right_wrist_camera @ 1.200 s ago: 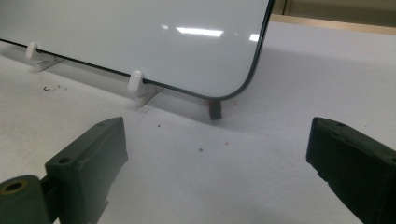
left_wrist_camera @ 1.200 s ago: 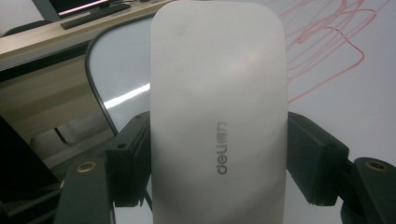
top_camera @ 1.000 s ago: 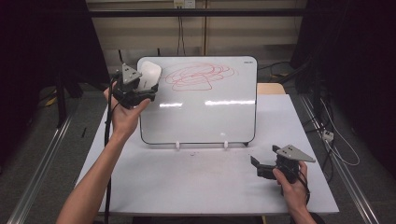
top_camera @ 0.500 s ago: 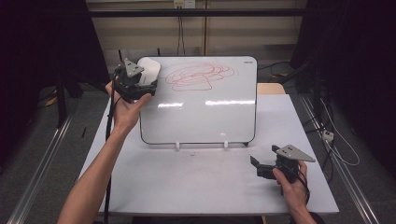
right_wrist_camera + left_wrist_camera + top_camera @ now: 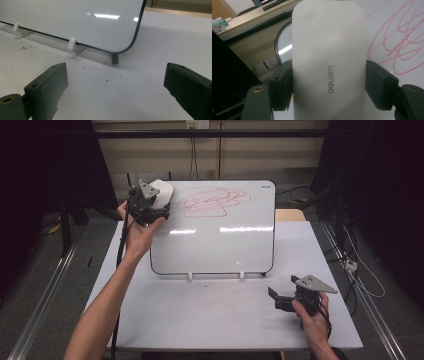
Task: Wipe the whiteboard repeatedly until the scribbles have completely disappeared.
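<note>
A whiteboard leans upright on the white table, with a red scribble near its top. My left gripper is shut on a white eraser at the board's top left corner, just left of the scribble. In the left gripper view the eraser is clamped between both jaws, and the red scribble lies to its right. My right gripper rests low over the table at the front right, open and holding nothing, its jaws wide apart in the right gripper view, facing the whiteboard's lower corner.
Two white clips hold the board's bottom edge. A small stand foot props its corner. Metal rails run along the floor on both sides of the table. Cables lie on the floor at the right.
My left gripper has carried the eraser a little to the right along the board's top edge, closer to the scribble. The right gripper has stayed put.
</note>
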The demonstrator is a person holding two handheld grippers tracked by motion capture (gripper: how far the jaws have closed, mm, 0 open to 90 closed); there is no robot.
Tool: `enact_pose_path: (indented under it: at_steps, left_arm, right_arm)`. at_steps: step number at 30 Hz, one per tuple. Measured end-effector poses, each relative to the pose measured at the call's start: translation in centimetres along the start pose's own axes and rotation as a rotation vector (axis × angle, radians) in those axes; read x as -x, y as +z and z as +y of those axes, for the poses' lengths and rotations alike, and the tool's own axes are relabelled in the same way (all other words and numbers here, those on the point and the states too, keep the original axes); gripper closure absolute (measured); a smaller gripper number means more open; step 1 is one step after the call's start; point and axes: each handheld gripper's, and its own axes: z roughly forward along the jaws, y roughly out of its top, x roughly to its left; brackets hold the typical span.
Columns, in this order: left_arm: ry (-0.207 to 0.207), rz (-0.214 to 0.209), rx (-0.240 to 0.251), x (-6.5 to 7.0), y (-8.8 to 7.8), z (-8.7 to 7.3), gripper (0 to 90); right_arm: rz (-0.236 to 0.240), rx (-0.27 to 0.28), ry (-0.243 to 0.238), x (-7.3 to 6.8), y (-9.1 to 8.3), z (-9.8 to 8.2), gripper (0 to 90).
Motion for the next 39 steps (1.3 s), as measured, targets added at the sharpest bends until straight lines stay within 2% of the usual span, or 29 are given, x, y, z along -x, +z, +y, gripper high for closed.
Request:
enact_pose_path:
  at_steps: [7,11,15,16,22,33,38,39]
  left_arm:
    - [0.014,0.005,-0.015,0.0,0.1,0.1,31.0]
    - [0.001,0.015,-0.009,0.3,0.2,0.1,31.0]
    - [0.001,0.019,-0.01,0.4,0.2,0.1,31.0]
    - [0.012,0.022,-0.015,0.4,0.2,0.1,31.0]
    - [0.005,0.018,-0.018,0.8,0.4,0.1,31.0]
    - [0.057,-0.019,-0.049,3.0,0.8,0.7,31.0]
    - [0.083,-0.021,-0.043,4.0,1.0,0.8,31.0]
    - [0.069,-0.025,-0.037,4.3,1.0,0.8,31.0]
  right_arm:
    - [-0.002,0.001,-0.002,0.1,0.0,0.0,5.2]
    - [-0.002,0.0,-0.003,0.0,0.0,0.0,5.2]
    - [-0.004,-0.001,-0.003,0.0,0.0,0.0,5.2]
    - [-0.003,0.0,-0.004,0.0,0.0,0.0,5.2]
    - [-0.003,-0.001,-0.006,0.0,0.1,0.0,5.2]
    - [-0.005,-0.001,-0.005,0.0,0.1,0.0,5.2]
    - [-0.003,0.0,-0.008,0.0,0.1,0.0,5.2]
    - [-0.004,-0.001,-0.007,0.0,0.1,0.0,5.2]
